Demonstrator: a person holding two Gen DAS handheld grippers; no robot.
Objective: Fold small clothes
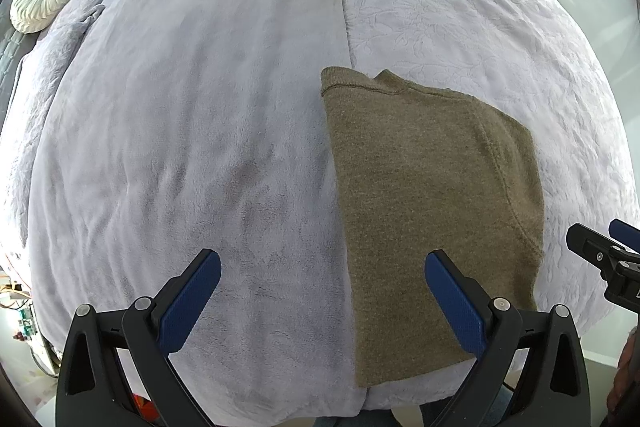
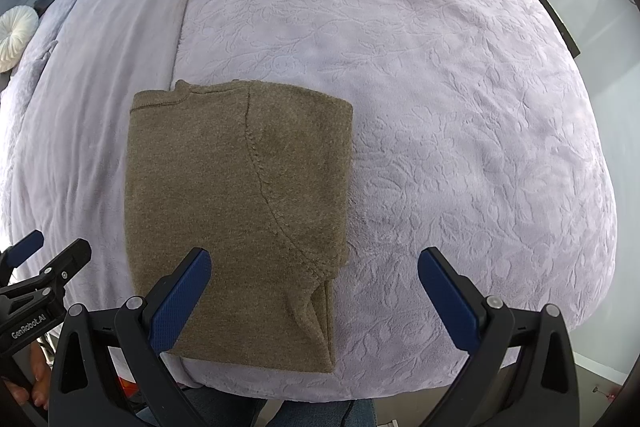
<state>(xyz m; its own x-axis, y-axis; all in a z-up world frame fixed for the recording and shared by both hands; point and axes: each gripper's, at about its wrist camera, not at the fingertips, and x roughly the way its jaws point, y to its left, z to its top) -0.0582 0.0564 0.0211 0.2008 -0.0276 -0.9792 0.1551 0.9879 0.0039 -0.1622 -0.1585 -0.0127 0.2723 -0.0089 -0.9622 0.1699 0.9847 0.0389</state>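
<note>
Fingers (image 2: 448, 303) spread wide (both grippers), folded olive sweater (image 2: 240, 211) on bed (image 2: 460, 107)

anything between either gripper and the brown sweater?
Nothing visible. The brown sweater lies folded flat on the lavender blanket, with bare blanket around it. The left gripper and right gripper are both open and apart from it.

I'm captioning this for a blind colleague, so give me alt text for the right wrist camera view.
An olive-brown knit garment, folded into a neat rectangle, lies flat on a lavender embossed blanket covering a bed. The open right gripper hovers over its near edge, touching nothing; the left gripper shows at the left edge.
</note>
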